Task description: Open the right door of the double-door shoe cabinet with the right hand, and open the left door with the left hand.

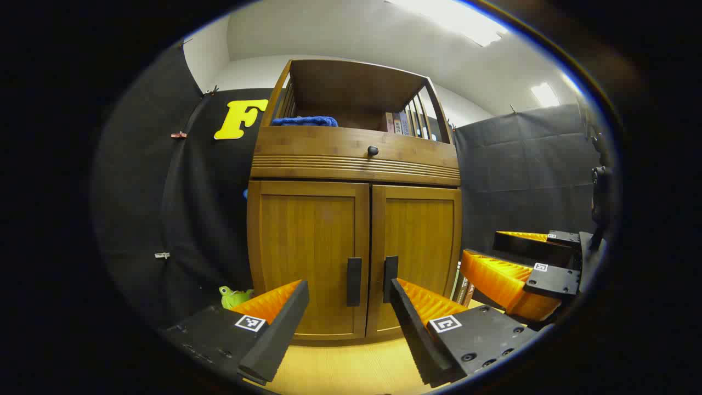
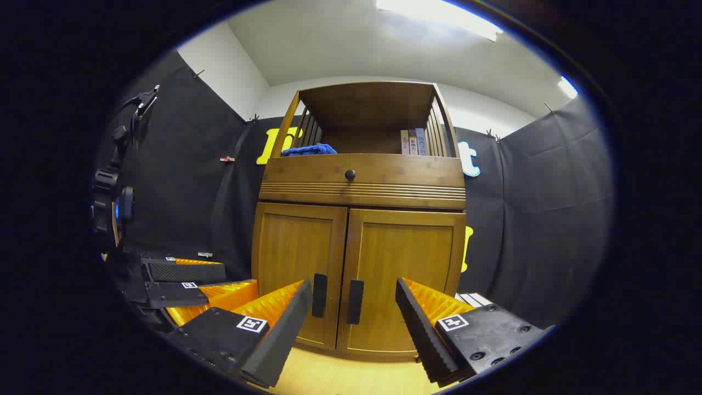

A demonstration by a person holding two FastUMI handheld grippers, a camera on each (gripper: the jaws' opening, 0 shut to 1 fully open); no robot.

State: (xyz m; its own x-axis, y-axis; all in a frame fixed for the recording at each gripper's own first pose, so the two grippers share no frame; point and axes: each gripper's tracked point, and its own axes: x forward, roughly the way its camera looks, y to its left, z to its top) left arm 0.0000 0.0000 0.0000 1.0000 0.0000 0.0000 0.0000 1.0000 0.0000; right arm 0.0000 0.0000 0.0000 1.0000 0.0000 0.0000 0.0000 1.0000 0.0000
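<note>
Ahead, the cabinet (image 1: 356, 219) stands upright on a pale wooden floor (image 1: 345, 367) against the black booth wall, and both doors are closed. The left door (image 1: 310, 252) and right door (image 1: 419, 247) meet at the middle, each with a dark vertical handle next to the seam: the left handle (image 1: 354, 281) and the right handle (image 1: 390, 271). In the right gripper view the same cabinet (image 2: 359, 241) fills the centre, with the left door (image 2: 299, 263), right door (image 2: 403, 274), left handle (image 2: 320, 295) and right handle (image 2: 355, 302). Above the doors runs a drawer with a round knob (image 1: 373, 150), and over it an open shelf holds a blue cloth (image 1: 304, 121) and some books (image 1: 400, 123). The left gripper (image 1: 348, 323) hangs released in front of the doors, its fingers spread wide and touching nothing, apart from the handles. The right gripper (image 2: 354, 329) is likewise released, fingers wide, short of the doors. In the left gripper view the right gripper (image 1: 521, 269) shows at the right edge; in the right gripper view the left gripper (image 2: 186, 280) shows at the left. A small green toy (image 1: 233, 297) lies on the floor just left of the cabinet.
</note>
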